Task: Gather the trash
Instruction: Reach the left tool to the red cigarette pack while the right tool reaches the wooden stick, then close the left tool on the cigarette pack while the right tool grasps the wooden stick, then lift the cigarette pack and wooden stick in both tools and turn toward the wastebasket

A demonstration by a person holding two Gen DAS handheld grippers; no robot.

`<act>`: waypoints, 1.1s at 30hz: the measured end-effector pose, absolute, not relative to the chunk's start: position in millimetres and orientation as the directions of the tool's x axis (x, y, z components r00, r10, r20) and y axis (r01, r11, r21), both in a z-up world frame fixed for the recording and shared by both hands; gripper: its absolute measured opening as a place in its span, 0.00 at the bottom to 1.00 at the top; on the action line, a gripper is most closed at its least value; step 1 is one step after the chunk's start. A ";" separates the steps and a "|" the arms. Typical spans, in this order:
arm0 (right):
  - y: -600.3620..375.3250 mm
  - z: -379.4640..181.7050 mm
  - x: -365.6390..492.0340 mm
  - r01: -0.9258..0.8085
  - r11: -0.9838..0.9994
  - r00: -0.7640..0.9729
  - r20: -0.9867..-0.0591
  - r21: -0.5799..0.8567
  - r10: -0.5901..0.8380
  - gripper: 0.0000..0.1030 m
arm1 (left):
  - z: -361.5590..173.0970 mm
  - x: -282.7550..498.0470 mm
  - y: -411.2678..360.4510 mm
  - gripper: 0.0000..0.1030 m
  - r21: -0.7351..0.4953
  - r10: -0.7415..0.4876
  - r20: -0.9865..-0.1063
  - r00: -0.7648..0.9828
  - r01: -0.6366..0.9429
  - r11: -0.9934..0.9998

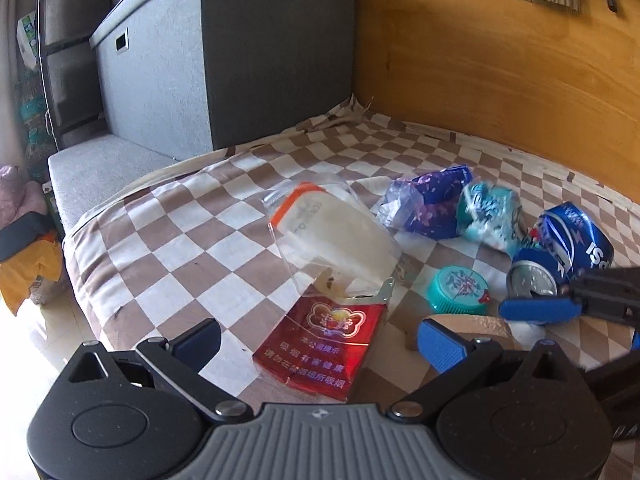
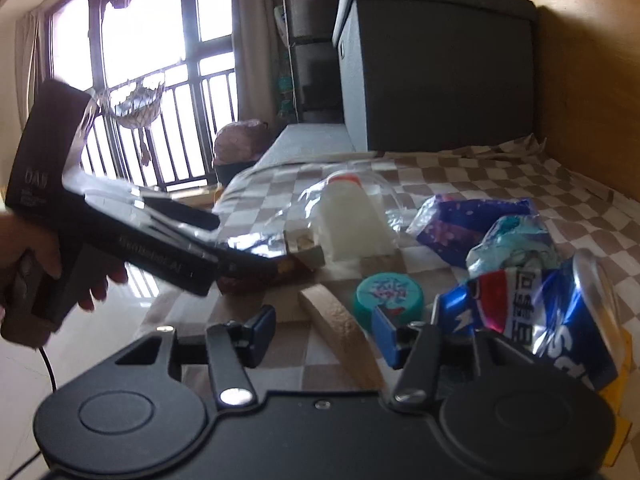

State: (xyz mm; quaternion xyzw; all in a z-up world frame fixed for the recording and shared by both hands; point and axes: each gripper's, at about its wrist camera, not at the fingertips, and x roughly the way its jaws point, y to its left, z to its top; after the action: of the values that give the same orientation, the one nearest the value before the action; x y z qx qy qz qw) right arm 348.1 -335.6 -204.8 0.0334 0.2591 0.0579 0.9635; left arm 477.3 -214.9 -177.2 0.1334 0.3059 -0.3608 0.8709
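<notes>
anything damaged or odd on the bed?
Yes. The blue soda can at the right is crushed and lies on its side. The red cigarette pack is torn open at the top, near the clear zip bag.

A checkered bed [image 1: 192, 248] stands against a wooden wall [image 1: 480, 60]; beside it are a grey cabinet [image 1: 224, 64] and a bright barred window [image 2: 160, 80].

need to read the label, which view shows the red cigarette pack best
The left wrist view: the red cigarette pack lies face up between the open fingers, print visible. In the right wrist view the left gripper hides nearly all of it.
</notes>
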 end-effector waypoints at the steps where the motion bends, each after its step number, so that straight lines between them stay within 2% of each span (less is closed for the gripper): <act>1: -334.0 -207.4 350.4 -0.095 0.992 0.849 -0.513 0.085 0.125 0.51 | -178.7 479.0 -215.8 0.99 0.013 -0.541 -0.638 0.549 0.710 0.705; 4: -332.5 -208.8 351.9 -0.081 0.994 0.844 -0.526 0.070 0.105 0.46 | -183.0 482.0 -219.0 0.95 0.034 -0.522 -0.664 0.535 0.719 0.694; 6: -336.1 -208.4 351.6 -0.065 0.995 0.845 -0.526 0.082 0.099 0.38 | -185.6 482.5 -220.7 0.90 0.048 -0.512 -0.677 0.529 0.726 0.686; 8: -340.5 -208.5 351.5 -0.040 0.996 0.844 -0.530 0.084 0.079 0.25 | -187.2 482.1 -221.1 0.83 0.051 -0.509 -0.686 0.520 0.732 0.680; 15: -344.7 -198.0 338.0 -0.104 0.991 0.840 -0.526 0.085 0.133 0.15 | -183.7 469.2 -217.6 0.60 0.062 -0.499 -0.685 0.531 0.725 0.686; 21: -349.8 -192.3 327.3 -0.155 0.982 0.818 -0.544 0.106 0.188 0.14 | -176.1 444.7 -204.5 0.58 0.048 -0.468 -0.691 0.551 0.681 0.731; 26: -355.5 -195.9 327.0 -0.140 0.982 0.804 -0.564 0.125 0.186 0.15 | -169.4 412.3 -195.3 0.58 0.029 -0.444 -0.734 0.513 0.678 0.735; 29: -355.3 -199.2 330.7 -0.134 0.979 0.805 -0.559 0.154 0.198 0.21 | -171.0 398.7 -198.1 0.59 0.041 -0.433 -0.775 0.461 0.720 0.692; 31: -354.2 -202.2 333.8 -0.114 0.981 0.805 -0.564 0.159 0.185 0.23 | -171.9 396.2 -203.3 0.67 0.060 -0.425 -0.789 0.445 0.743 0.667; 33: -353.0 -205.9 337.5 -0.083 0.985 0.805 -0.573 0.152 0.157 0.25 | -170.9 398.5 -207.8 0.71 0.073 -0.426 -0.791 0.439 0.759 0.647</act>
State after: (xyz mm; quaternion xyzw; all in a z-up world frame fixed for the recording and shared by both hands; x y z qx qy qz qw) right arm 337.5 -353.0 -205.9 0.0598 0.3061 0.0633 0.9480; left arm 398.5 -207.8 -170.9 0.2150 0.3877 -0.3611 0.8204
